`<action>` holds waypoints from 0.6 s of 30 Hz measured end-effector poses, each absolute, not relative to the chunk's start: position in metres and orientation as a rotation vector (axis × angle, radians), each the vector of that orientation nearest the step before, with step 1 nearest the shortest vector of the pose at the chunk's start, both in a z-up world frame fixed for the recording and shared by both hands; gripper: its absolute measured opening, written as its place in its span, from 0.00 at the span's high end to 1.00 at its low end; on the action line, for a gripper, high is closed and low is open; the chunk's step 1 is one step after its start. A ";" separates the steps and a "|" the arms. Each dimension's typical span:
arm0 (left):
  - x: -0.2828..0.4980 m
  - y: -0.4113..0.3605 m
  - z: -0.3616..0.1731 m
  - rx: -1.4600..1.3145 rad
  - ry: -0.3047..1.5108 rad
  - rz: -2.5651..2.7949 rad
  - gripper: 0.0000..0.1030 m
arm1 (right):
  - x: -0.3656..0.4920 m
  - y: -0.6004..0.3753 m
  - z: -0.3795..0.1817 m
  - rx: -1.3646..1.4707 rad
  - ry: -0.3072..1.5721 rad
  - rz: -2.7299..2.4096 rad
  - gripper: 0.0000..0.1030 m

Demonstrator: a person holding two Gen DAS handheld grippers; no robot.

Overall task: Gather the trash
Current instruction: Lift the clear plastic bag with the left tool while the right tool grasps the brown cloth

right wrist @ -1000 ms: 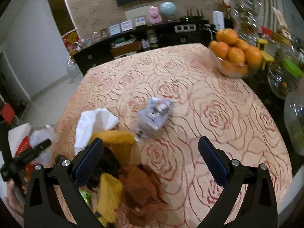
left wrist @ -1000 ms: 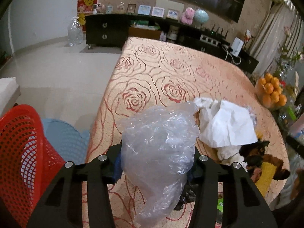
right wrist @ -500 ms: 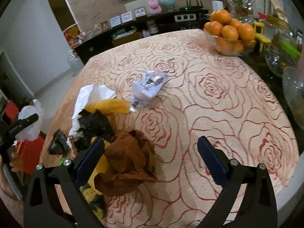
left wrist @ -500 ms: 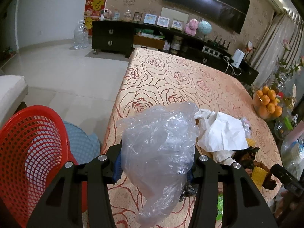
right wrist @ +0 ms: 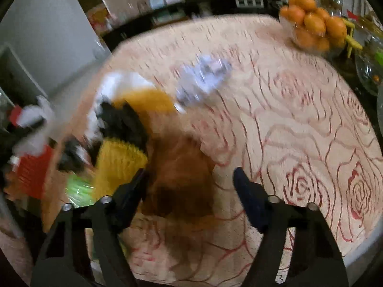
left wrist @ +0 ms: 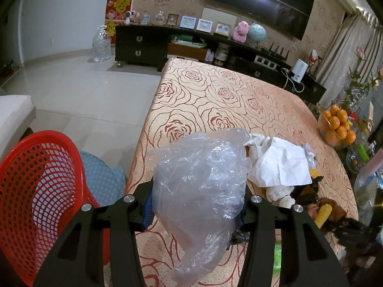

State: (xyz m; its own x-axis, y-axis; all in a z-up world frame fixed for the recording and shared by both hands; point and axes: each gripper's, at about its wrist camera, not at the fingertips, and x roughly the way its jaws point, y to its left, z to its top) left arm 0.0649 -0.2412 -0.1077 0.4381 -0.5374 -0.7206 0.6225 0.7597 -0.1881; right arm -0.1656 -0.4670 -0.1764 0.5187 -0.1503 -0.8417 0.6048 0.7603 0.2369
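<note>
While left gripper [left wrist: 194, 211] clamps plastic bag [left wrist: 198, 189], right gripper [right wrist: 190, 186] spread wide above brown wrapper [right wrist: 182, 179].

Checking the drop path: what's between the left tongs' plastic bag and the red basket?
Left wrist view: nothing. The plastic bag in the left tongs is over the table edge; red basket sits beside.

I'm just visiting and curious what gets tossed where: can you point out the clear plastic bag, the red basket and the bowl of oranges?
clear plastic bag [left wrist: 198, 186]: left wrist view, middle of its crumpled body.
red basket [left wrist: 36, 181]: left wrist view, inner mesh wall.
bowl of oranges [left wrist: 323, 129]: left wrist view, glass side.
</note>
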 end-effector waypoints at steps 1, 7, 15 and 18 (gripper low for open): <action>0.065 -0.241 -0.107 0.110 0.852 -0.722 0.54 | -0.166 -0.469 -0.181 0.579 0.917 -0.466 0.36; 0.064 -0.239 -0.106 0.105 0.836 -0.716 0.54 | -0.171 -0.476 -0.170 0.560 0.856 -0.519 0.46; 0.060 -0.238 -0.100 0.104 0.816 -0.719 0.54 | -0.179 -0.489 -0.159 0.577 0.786 -0.576 0.60; 0.057 -0.238 -0.097 0.109 0.803 -0.723 0.54 | -0.179 -0.490 -0.153 0.573 0.762 -0.594 0.62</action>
State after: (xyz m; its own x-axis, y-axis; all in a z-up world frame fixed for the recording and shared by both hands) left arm 0.0567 -0.2378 -0.0974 0.4715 -0.5495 -0.6897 0.6291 0.7577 -0.1736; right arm -0.1788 -0.4897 -0.1529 0.5803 -0.2804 -0.7646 0.6732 0.6936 0.2565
